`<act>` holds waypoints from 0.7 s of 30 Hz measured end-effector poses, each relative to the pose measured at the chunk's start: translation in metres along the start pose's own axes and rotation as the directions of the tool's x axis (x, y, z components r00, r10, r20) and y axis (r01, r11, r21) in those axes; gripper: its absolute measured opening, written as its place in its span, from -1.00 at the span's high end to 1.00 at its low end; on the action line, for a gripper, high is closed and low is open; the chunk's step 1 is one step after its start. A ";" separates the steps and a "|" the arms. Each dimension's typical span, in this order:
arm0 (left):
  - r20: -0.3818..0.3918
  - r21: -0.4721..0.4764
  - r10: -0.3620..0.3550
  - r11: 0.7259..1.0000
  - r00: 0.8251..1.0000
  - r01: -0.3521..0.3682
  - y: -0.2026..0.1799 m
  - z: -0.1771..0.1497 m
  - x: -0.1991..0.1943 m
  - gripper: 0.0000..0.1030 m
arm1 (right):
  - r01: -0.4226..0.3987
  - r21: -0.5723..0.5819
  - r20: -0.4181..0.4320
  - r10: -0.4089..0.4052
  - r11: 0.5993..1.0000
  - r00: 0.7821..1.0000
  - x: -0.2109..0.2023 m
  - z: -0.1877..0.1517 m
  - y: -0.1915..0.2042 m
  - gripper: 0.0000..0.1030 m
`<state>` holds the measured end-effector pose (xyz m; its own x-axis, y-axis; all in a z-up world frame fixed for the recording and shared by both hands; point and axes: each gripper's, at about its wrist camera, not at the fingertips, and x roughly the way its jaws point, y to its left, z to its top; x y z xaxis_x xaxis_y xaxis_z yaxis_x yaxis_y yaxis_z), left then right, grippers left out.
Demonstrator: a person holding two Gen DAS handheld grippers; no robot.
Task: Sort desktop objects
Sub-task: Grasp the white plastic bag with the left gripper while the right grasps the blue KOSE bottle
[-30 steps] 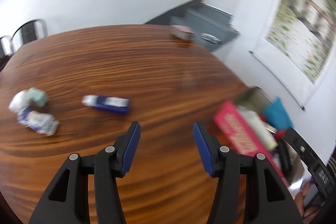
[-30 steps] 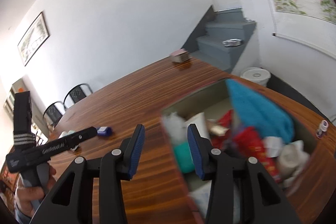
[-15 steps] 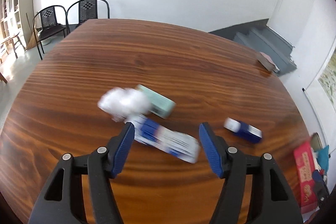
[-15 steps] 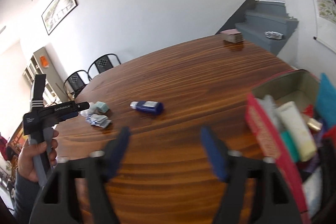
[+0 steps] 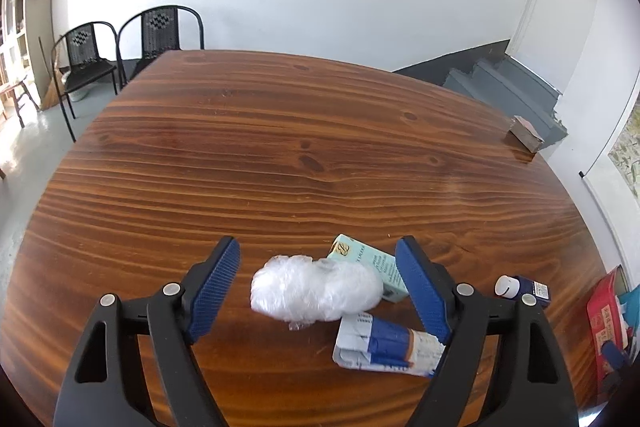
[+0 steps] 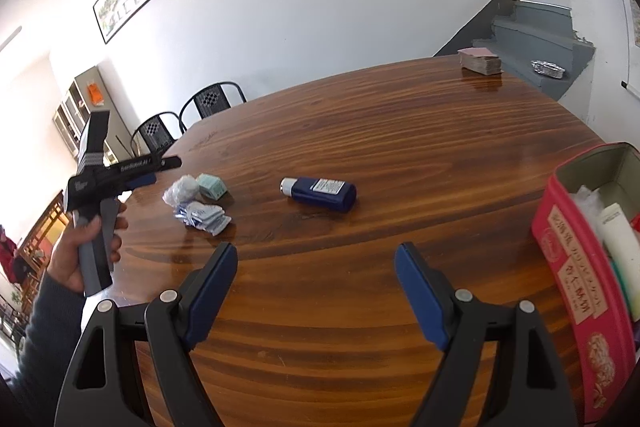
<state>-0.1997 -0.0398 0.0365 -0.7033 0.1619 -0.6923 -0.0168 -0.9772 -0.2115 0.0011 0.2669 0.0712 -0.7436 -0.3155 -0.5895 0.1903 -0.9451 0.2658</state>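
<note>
On wood table (image 5: 280, 147): left gripper (image 5: 320, 291) jaws opening round plastic wad (image 5: 316, 293); rm white-walled.

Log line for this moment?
left gripper: opening, plastic wad between jaws, untouched | right gripper: open, empty | blue bottle: on table

The right jaw of the left gripper (image 5: 318, 281) is covering one end of the mint-green carton (image 5: 370, 265) and most of the dark blue bottle (image 5: 524, 289) beyond it. The crumpled clear wrap (image 5: 314, 287) between the jaws is hiding the carton's near side and overlapping the blue-and-white sachet pack (image 5: 384, 345). Right of the right gripper's (image 6: 316, 281) jaws, the frame edge is cutting off the red tin (image 6: 576, 259); its label is staying unreadable.
</note>
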 end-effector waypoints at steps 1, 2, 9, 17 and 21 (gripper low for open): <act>-0.002 0.000 -0.015 1.000 1.000 0.015 0.001 0.000 0.003 -0.61 | 0.000 -0.001 -0.007 0.000 1.000 1.000 0.003 -0.001 0.000 -0.63; -0.008 0.003 -0.031 1.000 0.999 0.031 0.000 -0.001 0.006 -0.61 | 0.000 0.000 -0.014 0.000 1.000 1.000 0.005 -0.002 0.000 -0.63; -0.069 0.080 -0.018 0.997 0.997 0.023 -0.011 -0.015 0.029 -0.61 | 0.000 0.002 -0.050 0.000 1.000 0.999 0.015 -0.006 -0.003 -0.63; -0.037 0.071 -0.021 0.997 0.999 0.024 -0.006 -0.018 0.025 -0.22 | 0.000 -0.010 -0.070 0.000 1.000 0.998 0.018 -0.007 -0.001 -0.63; -0.010 0.063 -0.029 0.998 1.000 0.029 -0.007 -0.014 0.010 0.02 | 0.002 -0.064 -0.072 -0.007 0.998 0.997 0.023 0.000 0.007 -0.63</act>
<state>-0.1970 -0.0295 0.0211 -0.6956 0.1912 -0.6925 -0.0820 -0.9788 -0.1878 -0.0153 0.2534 0.0594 -0.6969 -0.3142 -0.6446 0.2291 -0.9493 0.2151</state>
